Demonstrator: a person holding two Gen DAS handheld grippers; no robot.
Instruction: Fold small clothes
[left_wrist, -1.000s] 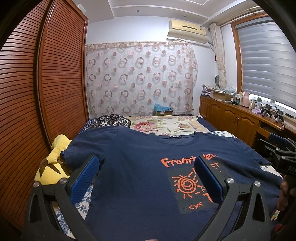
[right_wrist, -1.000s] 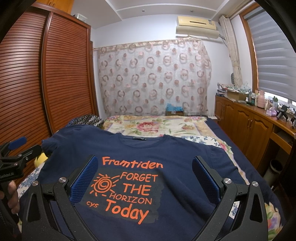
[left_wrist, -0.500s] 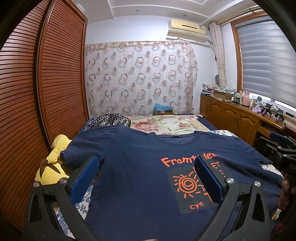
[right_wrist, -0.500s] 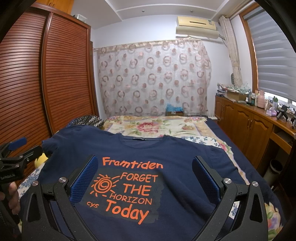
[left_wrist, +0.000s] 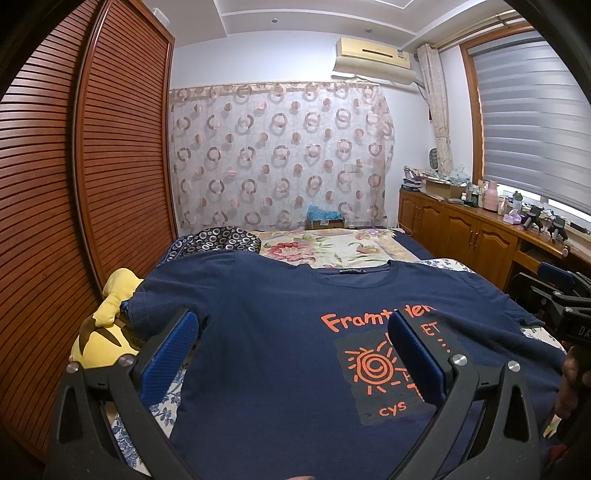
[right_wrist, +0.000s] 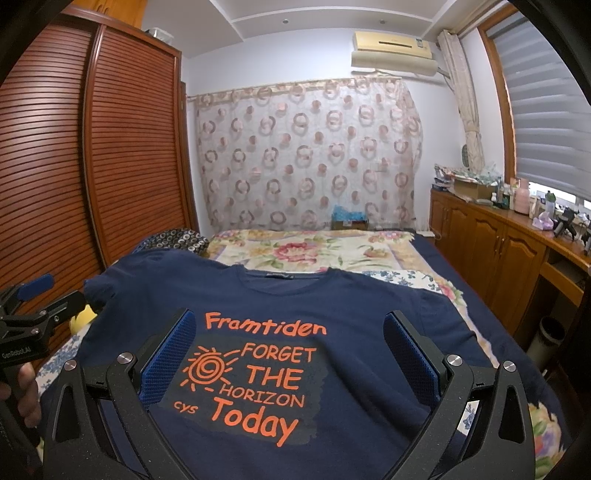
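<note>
T-shirt: navy blue, orange lettering and sun spiral on a dark grey patch. Bedspread: cream, red-and-green floral print. Curtain, at 12 o'clock: white, pink ring pattern. Wardrobe, at 9 o'clock: reddish-brown slats. Plush toy: yellow.

A bedroom with pale walls and a stepped white ceiling. Along the left side runs a tall wardrobe with reddish-brown louvred doors. The far wall is covered by a sheer curtain patterned with rings, and an air conditioner hangs above its right end. On the right, a window in a wooden frame is shaded by a striped blind, with daylight showing beneath it. Below stands a row of low wooden cabinets, their top crowded with bottles and boxes. A bed with a floral cover fills the middle.
</note>
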